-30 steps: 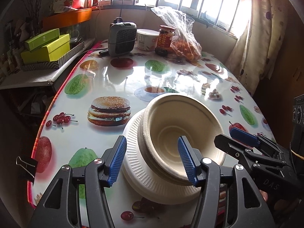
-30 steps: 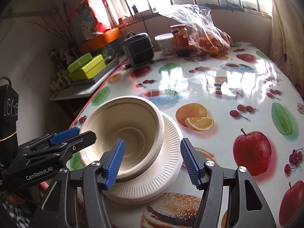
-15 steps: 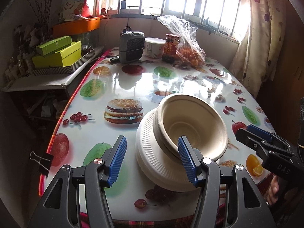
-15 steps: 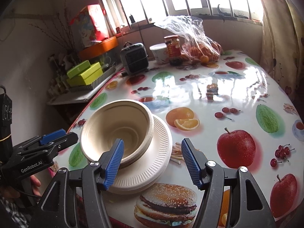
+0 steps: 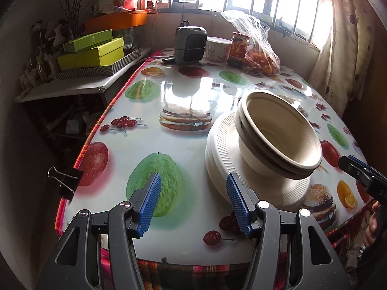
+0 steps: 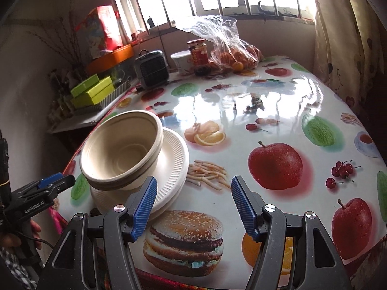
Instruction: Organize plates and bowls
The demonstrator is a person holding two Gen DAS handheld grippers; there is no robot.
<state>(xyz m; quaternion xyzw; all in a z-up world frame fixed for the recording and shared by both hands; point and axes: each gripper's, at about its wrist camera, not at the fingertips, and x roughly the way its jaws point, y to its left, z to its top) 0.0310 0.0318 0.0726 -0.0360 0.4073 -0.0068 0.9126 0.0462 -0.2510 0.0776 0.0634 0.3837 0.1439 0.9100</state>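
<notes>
Bowls (image 5: 278, 135) are nested and sitting tilted on top of a stack of white ridged plates (image 5: 222, 149), near the front edge of the desk (image 5: 183, 149). From where I'm driving this, the desk is a glossy oval thing with a loud fruit-and-burger print, lots of window glare bouncing off the middle.

Going left to right in the left wrist view: a side shelf with green boxes (image 5: 92, 50) on a striped tray, a binder clip (image 5: 64, 181) pinching the cloth at the desk's left edge, then a small grey heater (image 5: 189, 46) at the back, a white tub (image 5: 217, 48), a red-label jar (image 5: 239, 48) and a plastic bag of oranges (image 5: 258, 48). Barred windows run behind all of it and a curtain (image 5: 343, 48) hangs on the right.

My left tongs (image 5: 193, 203) are released, blue pads wide apart with nothing between them, hovering over the printed green fruit. The plate stack lies just right of the right-hand pad, close by it.

In the right wrist view my right tongs (image 6: 193, 205) are also released and empty, over the printed burger. The bowls and plates lie to their left, with the left-hand pad overlapping the plates' rim in the view; can't tell if it's touching.
</notes>
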